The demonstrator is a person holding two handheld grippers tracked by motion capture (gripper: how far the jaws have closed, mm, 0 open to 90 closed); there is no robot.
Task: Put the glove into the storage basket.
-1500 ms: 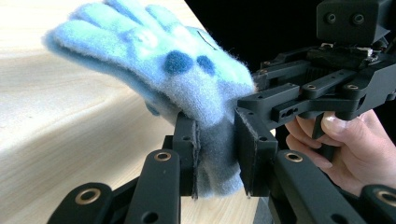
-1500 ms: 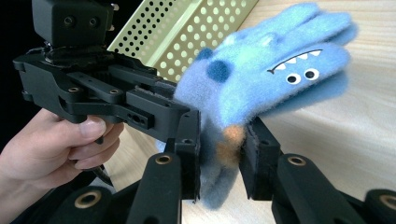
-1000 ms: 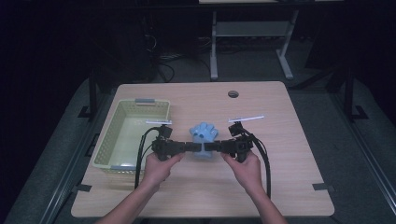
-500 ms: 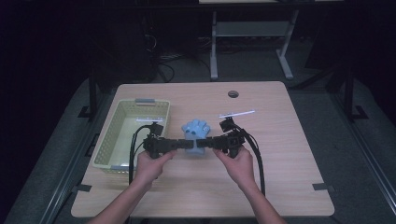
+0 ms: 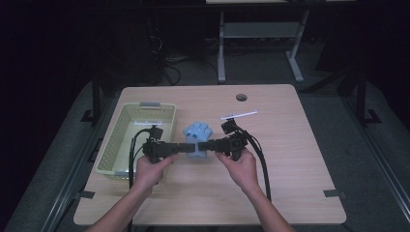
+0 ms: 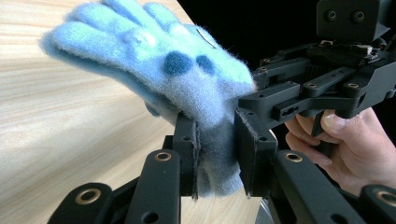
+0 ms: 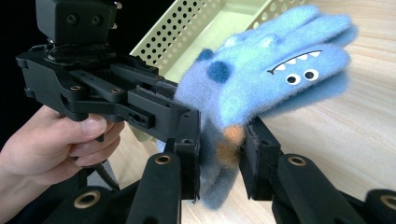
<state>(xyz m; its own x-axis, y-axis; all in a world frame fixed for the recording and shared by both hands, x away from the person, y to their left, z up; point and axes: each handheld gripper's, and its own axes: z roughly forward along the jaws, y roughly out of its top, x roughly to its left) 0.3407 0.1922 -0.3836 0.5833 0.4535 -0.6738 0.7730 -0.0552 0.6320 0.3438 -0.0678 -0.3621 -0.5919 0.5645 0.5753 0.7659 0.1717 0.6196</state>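
High view — left gripper and right gripper both clamped on blue glove — no legible writing.

table: light wood, round hole at 12 o'clock | perforated pale-green basket at 9 o'clock | dark floor

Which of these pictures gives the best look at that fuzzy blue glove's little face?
The right gripper view: the glove shows its eyes and toothy mouth there. The left gripper view shows its plain side with dark spots; the high view shows a small blue shape beside the basket.
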